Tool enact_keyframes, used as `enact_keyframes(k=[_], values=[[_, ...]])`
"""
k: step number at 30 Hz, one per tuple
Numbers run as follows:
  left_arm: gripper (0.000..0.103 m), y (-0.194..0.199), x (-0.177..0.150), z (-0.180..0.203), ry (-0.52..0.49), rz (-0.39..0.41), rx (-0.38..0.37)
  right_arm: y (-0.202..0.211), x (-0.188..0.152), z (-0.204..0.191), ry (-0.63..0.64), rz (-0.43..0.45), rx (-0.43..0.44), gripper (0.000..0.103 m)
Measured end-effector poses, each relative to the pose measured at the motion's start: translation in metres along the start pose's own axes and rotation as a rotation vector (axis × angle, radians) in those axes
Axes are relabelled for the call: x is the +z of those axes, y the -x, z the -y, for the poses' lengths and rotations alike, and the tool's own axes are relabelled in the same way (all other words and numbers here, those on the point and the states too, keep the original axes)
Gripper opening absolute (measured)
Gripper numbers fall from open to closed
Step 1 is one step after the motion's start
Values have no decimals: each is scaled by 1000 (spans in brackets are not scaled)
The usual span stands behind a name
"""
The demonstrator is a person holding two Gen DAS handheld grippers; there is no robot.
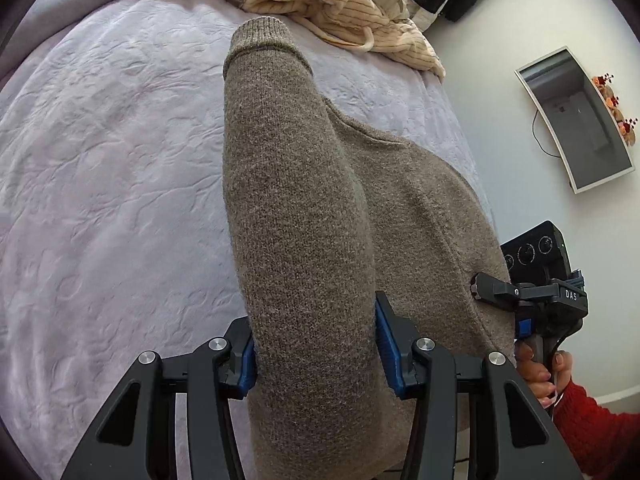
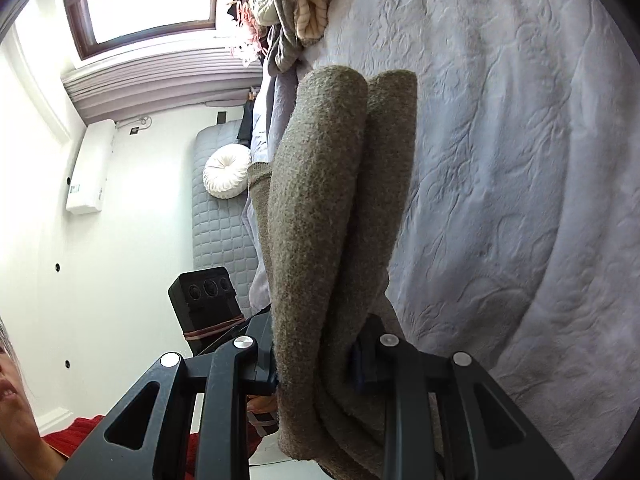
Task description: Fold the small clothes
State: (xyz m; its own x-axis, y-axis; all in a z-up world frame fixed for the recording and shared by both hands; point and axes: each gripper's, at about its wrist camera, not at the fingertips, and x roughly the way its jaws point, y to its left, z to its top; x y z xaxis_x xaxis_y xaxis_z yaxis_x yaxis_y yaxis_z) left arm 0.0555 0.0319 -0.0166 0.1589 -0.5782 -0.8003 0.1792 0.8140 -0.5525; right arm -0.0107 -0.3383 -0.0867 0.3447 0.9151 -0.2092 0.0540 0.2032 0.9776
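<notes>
1. Pale lilac embossed bedspread (image 1: 120,160) covers the bed, wrinkled in places.
2. Heap of cream striped clothing (image 1: 352,12) at the far edge of the bed, a drawstring trailing from it.
3. White-framed mirror (image 1: 576,120) on the wall, orange flowers (image 1: 612,100) beside it.
4. Window (image 2: 148,0) with dark wood frame.
5. Round white cushion (image 2: 226,172) against a grey quilted headboard (image 2: 220,220).
6. White wall unit (image 2: 90,168) below the window.
</notes>
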Motion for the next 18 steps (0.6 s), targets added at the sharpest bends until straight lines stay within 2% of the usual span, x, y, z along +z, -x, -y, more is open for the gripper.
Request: enact_keyframes(k=[5,8,12,16,18], values=[[50,11,-39,-41,79,-14,54,-47,-26,20,-59,-44,20,28],[50,8,-58,-62,91,-23,121,-69,-32,36,-70,-72,-29,28],[50,9,-71,-83,95,-17,268,-73,-31,43,-42,-76,-242,29],[50,30,-77,-92,121,21,297,-47,-28,27,9,-20,-450,28],[50,38,-75,-89,117,33,293,-34,-29,9,72,14,-550,19]])
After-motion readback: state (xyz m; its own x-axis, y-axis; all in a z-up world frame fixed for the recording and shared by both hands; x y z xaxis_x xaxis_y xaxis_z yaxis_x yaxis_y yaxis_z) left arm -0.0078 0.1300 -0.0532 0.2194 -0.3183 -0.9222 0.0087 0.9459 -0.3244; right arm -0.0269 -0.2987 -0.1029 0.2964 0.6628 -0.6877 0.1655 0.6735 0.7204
